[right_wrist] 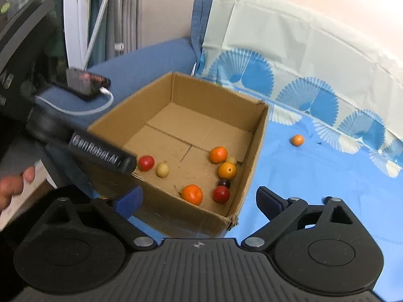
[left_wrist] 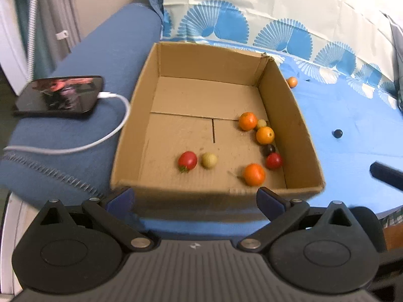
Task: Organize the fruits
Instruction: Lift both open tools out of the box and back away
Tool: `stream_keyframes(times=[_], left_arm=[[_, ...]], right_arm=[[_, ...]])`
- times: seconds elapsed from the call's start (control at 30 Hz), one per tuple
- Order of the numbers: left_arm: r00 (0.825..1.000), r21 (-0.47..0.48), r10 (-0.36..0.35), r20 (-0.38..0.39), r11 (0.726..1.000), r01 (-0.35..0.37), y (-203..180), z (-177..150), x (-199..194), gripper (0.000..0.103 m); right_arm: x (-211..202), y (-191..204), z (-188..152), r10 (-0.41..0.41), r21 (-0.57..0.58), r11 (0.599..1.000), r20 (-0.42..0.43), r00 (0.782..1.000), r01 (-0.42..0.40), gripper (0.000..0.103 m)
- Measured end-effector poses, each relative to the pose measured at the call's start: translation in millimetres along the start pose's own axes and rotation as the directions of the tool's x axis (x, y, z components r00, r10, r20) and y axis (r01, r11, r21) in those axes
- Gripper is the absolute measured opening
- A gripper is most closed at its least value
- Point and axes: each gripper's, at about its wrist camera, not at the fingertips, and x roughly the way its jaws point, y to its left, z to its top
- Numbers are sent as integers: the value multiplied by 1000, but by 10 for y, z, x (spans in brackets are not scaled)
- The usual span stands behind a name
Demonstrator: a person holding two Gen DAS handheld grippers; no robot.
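Note:
A brown cardboard box [left_wrist: 289,115] stands open on a blue cloth. Several fruits lie in it: a red tomato [left_wrist: 187,161], a pale yellow fruit [left_wrist: 209,160], three oranges, one of them [left_wrist: 254,174] near the front wall, a dark plum [left_wrist: 269,149] and a red fruit [left_wrist: 273,161]. Outside the box, a small orange [left_wrist: 292,82] and a dark fruit [left_wrist: 337,133] rest on the cloth. My left gripper [left_wrist: 196,197] hangs open and empty above the box's near wall. My right gripper [right_wrist: 200,201] is open and empty over the box's [right_wrist: 257,156] near corner; the loose orange [right_wrist: 297,140] lies beyond it.
A phone [left_wrist: 60,95] on a white charging cable [left_wrist: 118,125] lies on the blue sofa arm left of the box. The patterned cloth [right_wrist: 327,176] spreads to the right. In the right wrist view, the left gripper's body [right_wrist: 100,153] and a hand [right_wrist: 12,186] reach in from the left.

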Motion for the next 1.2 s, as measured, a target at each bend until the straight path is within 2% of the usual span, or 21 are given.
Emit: stream_keyframes(times=[0.3, 0.53, 0.8, 1.2], left_arm=[[996, -16, 21, 87, 1000, -20, -30, -382, -669, 103], [986, -9, 33, 162, 999, -32, -101, -488, -1008, 103], [978, -3, 42, 205, 999, -42, -146, -553, -1208, 103], [974, -2, 43, 222, 999, -44, -138, -570, -1270, 103]], right_arm=[[-626, 125, -180, -9, 19, 1000, 113, 994, 7, 100], [-964, 135, -245, -25, 28, 999, 200, 979, 20, 102], [-1173, 177, -300, -32, 27, 999, 247, 968, 27, 102], [-1238, 224, -302, -45, 26, 999, 271, 961, 39, 102]])
